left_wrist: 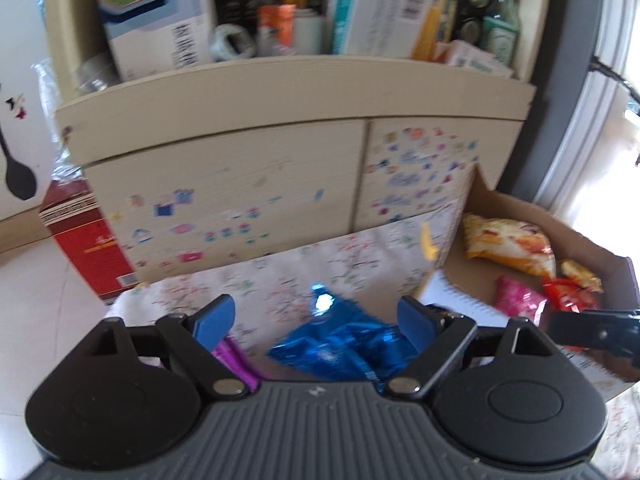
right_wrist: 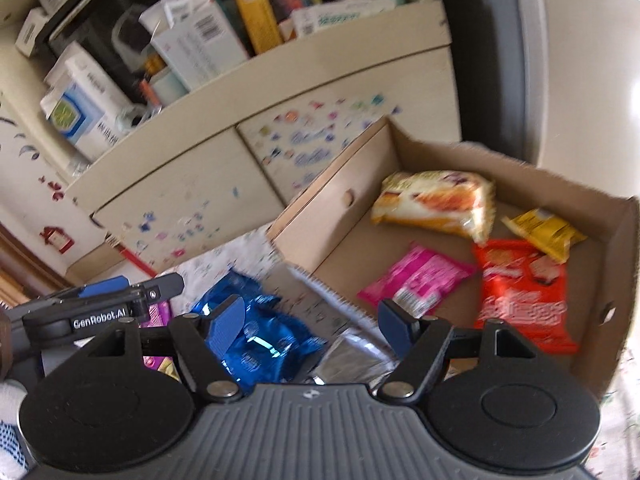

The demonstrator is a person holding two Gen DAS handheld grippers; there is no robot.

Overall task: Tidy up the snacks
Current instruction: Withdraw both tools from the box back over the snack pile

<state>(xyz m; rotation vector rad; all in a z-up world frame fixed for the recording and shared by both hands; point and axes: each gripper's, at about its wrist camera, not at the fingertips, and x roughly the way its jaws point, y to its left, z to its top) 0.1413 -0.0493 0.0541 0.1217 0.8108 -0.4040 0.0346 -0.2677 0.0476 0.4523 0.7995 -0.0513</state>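
Note:
A shiny blue snack packet (left_wrist: 340,348) lies on the floral cloth (left_wrist: 280,276), below and between the fingers of my left gripper (left_wrist: 316,320), which is open; the pads do not press it. A purple packet (left_wrist: 236,364) peeks out by its left finger. My right gripper (right_wrist: 312,322) is also open, over the blue snack packet (right_wrist: 260,344) and a silver packet (right_wrist: 352,360). The cardboard box (right_wrist: 624,264) at the right holds a cream-orange packet (right_wrist: 436,204), a yellow one (right_wrist: 544,232), a pink one (right_wrist: 416,280) and a red one (right_wrist: 524,292). The left gripper (right_wrist: 132,286) shows at the left.
A spiral notebook (left_wrist: 456,300) lies against the box's near wall. Behind the cloth stands a beige cabinet (left_wrist: 240,184) with stickers, under a shelf (left_wrist: 280,72) crowded with boxes and bottles. A red carton (left_wrist: 88,248) stands on the floor at the left.

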